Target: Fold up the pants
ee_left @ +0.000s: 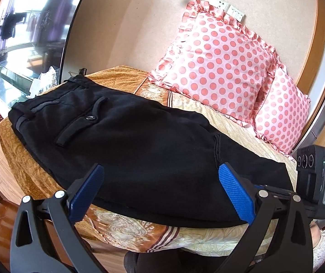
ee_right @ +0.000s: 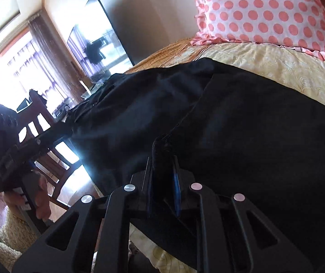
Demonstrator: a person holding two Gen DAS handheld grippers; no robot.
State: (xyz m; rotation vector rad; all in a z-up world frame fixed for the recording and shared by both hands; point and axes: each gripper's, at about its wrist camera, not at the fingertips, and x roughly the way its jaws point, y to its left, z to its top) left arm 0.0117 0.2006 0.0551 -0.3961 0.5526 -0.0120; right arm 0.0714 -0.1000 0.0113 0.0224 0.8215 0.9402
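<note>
Black pants (ee_left: 139, 141) lie on the bed, waistband and buttoned back pocket at the far left, legs running right. My left gripper (ee_left: 162, 170) is open, its blue fingers spread over the near edge of the pants, holding nothing. In the right wrist view the pants (ee_right: 253, 125) fill the middle, and my right gripper (ee_right: 162, 161) is shut on a raised fold of the black fabric. The right gripper's body shows at the right edge of the left wrist view (ee_left: 310, 170). The left gripper's body shows at the left of the right wrist view (ee_right: 9, 141).
The bed has a yellow and orange patterned cover (ee_left: 185, 232). Two pink polka-dot pillows (ee_left: 219, 68) lean on the wall at the back right. A TV (ee_left: 32, 22) stands on a glass stand left. A wooden chair (ee_right: 48, 136) stands beside the bed.
</note>
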